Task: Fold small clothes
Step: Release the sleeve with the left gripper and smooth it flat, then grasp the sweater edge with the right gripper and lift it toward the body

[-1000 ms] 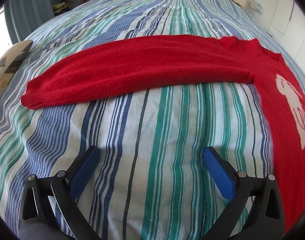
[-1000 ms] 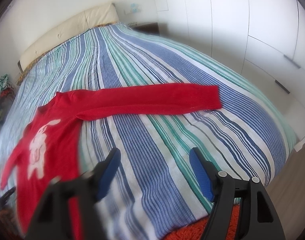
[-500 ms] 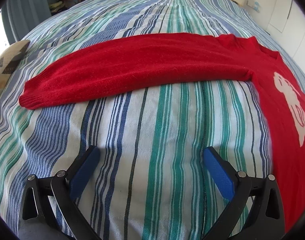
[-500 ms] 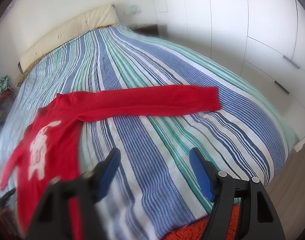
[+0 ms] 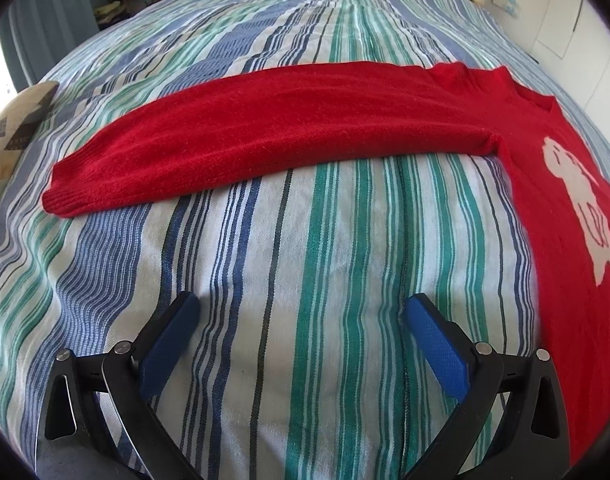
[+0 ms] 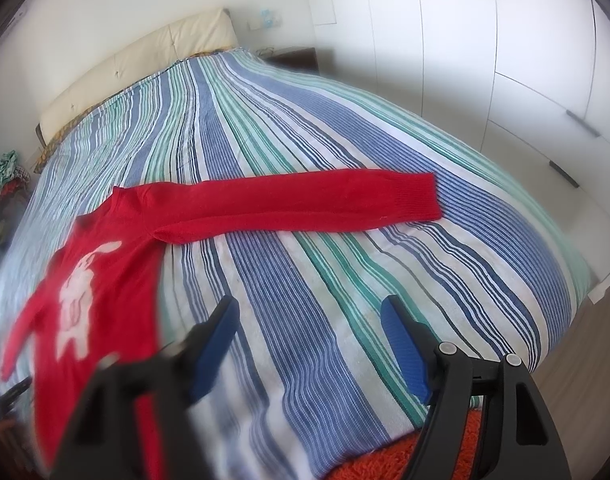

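Red knitted sweater w/ white animal motif (image 5: 553, 184) spread flat on blue-green-white striped bed cover (image 5: 305, 248): body at right edge of left wrist view, one sleeve stretched across upper centre. Left gripper (image 5: 301, 312) low centre, released, jaws wide, nothing btwn, over bare cover. Right gripper (image 6: 309, 320) likewise released, empty; sweater (image 6: 105, 248) mid-left of frame.

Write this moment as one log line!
sweater: flat on bed, sleeves out | left gripper: open, empty | right gripper: open, empty | fold: not started
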A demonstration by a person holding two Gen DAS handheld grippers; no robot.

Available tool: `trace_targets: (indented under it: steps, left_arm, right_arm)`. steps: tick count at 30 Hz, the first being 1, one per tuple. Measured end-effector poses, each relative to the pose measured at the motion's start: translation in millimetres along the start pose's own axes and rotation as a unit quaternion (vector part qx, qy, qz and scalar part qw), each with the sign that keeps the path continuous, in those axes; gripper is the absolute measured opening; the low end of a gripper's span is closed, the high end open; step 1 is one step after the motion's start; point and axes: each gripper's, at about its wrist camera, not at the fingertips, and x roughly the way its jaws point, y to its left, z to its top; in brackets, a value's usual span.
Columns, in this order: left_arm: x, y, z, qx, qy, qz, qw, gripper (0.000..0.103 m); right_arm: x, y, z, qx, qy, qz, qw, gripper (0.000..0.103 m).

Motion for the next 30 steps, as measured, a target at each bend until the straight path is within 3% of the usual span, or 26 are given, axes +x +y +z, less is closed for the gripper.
trace_targets:
  steps: [9, 13, 16, 19, 22, 25, 30]
  left_arm:
    - [-45, -3, -1, -0.047, -0.028, -0.061, 0.9966, 0.102]
    - [-51, -16, -4, -0.036, -0.038, -0.076, 0.9958, 0.102]
    - [-37, -22, -4, -0.012, -0.033, -0.057, 0.9977, 0.102]
    - [-22, -11, -8, -0.023, -0.020, -0.044, 0.9986, 0.102]
    - [-17, 4, -11, -0.050, -0.015, -0.045, 0.9976, 0.102]
    - [-17, 7, -12, -0.058, -0.020, -0.044, 0.9971, 0.102]
    - [-10, -6, -14, -0.027, -0.021, -0.009, 0.9994, 0.102]
  right_arm:
    - [7, 1, 2, 0.004, 0.027, 0.018, 0.999, 0.073]
    - [14, 13, 10, 0.004, 0.037, 0.061, 0.997, 0.073]
    - [28, 22, 25, 0.019, 0.042, 0.107, 0.993, 0.073]
    - [50, 9, 47, 0.098, 0.039, 0.179, 0.978, 0.073]
    - [79, -27, 60, 0.213, 0.040, 0.204, 0.955, 0.073]
    - [100, -66, 61, 0.303, 0.043, 0.192, 0.932, 0.073]
    - [119, -100, 51, 0.379, 0.068, 0.141, 0.912, 0.072]
